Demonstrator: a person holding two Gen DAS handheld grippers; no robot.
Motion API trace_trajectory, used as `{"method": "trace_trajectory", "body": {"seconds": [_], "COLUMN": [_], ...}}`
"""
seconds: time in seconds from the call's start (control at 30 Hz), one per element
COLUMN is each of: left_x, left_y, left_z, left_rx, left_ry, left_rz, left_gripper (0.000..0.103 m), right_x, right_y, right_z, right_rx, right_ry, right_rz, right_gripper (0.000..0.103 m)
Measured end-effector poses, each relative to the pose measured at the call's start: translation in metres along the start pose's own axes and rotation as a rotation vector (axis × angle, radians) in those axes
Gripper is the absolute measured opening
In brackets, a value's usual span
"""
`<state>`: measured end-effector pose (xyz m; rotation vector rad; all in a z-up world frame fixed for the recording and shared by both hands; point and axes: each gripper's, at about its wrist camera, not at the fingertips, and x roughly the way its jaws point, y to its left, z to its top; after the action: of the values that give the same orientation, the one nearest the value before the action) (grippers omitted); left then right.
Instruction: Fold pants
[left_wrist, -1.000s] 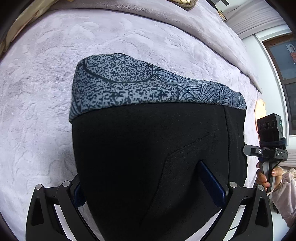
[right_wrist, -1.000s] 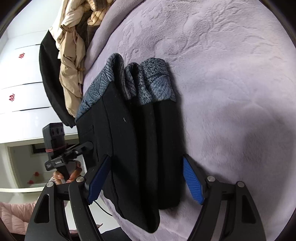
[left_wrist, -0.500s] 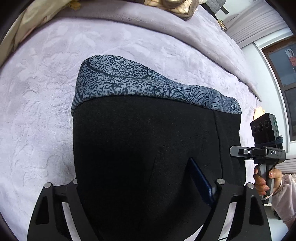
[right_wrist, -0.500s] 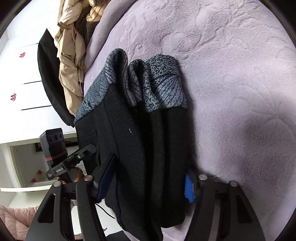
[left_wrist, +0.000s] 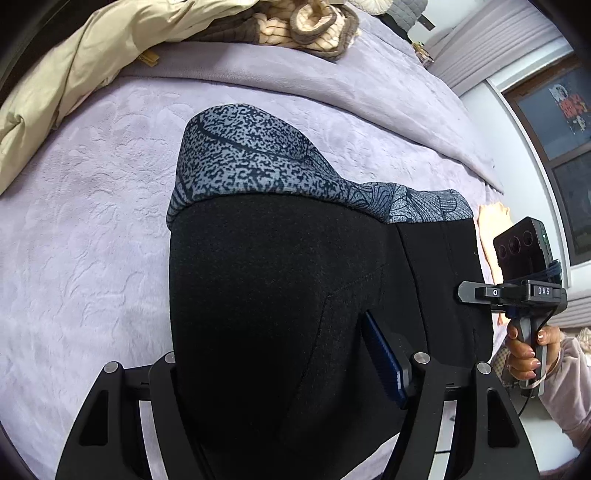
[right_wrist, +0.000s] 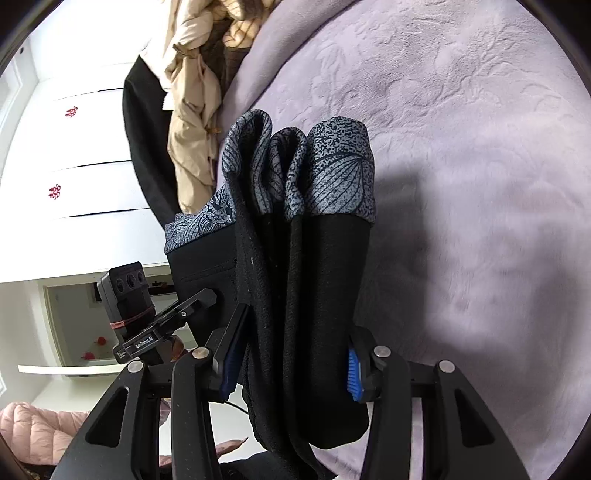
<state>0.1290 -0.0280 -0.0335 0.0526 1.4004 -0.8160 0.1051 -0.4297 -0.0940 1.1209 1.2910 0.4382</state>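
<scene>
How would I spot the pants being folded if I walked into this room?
Find the bed with the lilac embossed blanket. In its middle lies a folded bundle, the pants: black fabric ending in a grey speckled, leaf-printed band. The beige jacket and knitwear near the blanket's far edge are pale and plain by comparison.

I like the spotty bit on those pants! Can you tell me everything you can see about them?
The pants are black, thick and fuzzy-looking, with a stretchy grey waistband printed in dark speckles and leaf lines. They are folded into a bunched bundle of several layers over the lilac bedspread. The left tool and right tool have just been closing and now pinch the black end.
</scene>
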Motion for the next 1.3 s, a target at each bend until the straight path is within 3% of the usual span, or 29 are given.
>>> {"method": "trace_trajectory", "body": {"seconds": [0.2, 0.33, 0.47, 0.5, 0.57, 0.67, 0.73, 0.8, 0.87, 1.07, 1.23, 1.3], "left_x": [-0.027, -0.018, 0.019, 0.025, 0.021, 0.000, -0.019, -0.036, -0.046, -0.012, 0.034, 0.042], "left_y": [-0.007, 0.001, 0.018, 0.023, 0.030, 0.034, 0.036, 0.034, 0.025, -0.033, -0.026, -0.024], "left_z": [-0.035, -0.056, -0.069, -0.072, -0.073, -0.070, -0.068, -0.063, -0.055, -0.033, -0.043, -0.042], "left_rx": [-0.010, -0.031, -0.067, -0.073, -0.088, -0.113, -0.123, -0.112, -0.078, 0.035, 0.020, 0.012], "left_ry": [-0.004, 0.019, 0.112, 0.122, 0.100, 0.047, 0.012, -0.028, -0.060, -0.056, 0.009, 0.012], "left_rz": [0.006, 0.029, 0.085, 0.100, 0.144, 0.224, 0.266, 0.283, 0.287, 0.341, 0.413, 0.424], "left_gripper": [0.072, 0.073, 0.074, 0.081, 0.085, 0.085, 0.085, 0.085, 0.085, 0.085, 0.085, 0.098], "right_x": [-0.012, -0.010, 0.010, 0.014, 0.016, 0.004, -0.006, -0.015, -0.023, -0.002, 0.038, 0.043], "right_y": [0.008, -0.002, -0.025, -0.029, -0.032, -0.024, -0.016, -0.008, 0.006, 0.054, 0.059, 0.054], "right_z": [-0.039, -0.060, -0.066, -0.067, -0.070, -0.074, -0.076, -0.077, -0.075, -0.063, -0.055, -0.060], "right_rx": [0.003, 0.022, 0.062, 0.064, 0.073, 0.067, 0.044, 0.019, -0.020, -0.163, -0.227, -0.229], "right_ry": [-0.010, -0.008, 0.018, 0.024, 0.022, 0.004, -0.019, -0.049, -0.091, -0.155, -0.096, -0.086], "right_rz": [0.002, -0.026, -0.135, -0.166, -0.222, -0.297, -0.408, -0.482, -0.505, -0.534, -0.648, -0.677], "right_gripper": [0.049, 0.049, 0.049, 0.051, 0.064, 0.067, 0.067, 0.063, 0.034, 0.032, 0.032, 0.032]}}
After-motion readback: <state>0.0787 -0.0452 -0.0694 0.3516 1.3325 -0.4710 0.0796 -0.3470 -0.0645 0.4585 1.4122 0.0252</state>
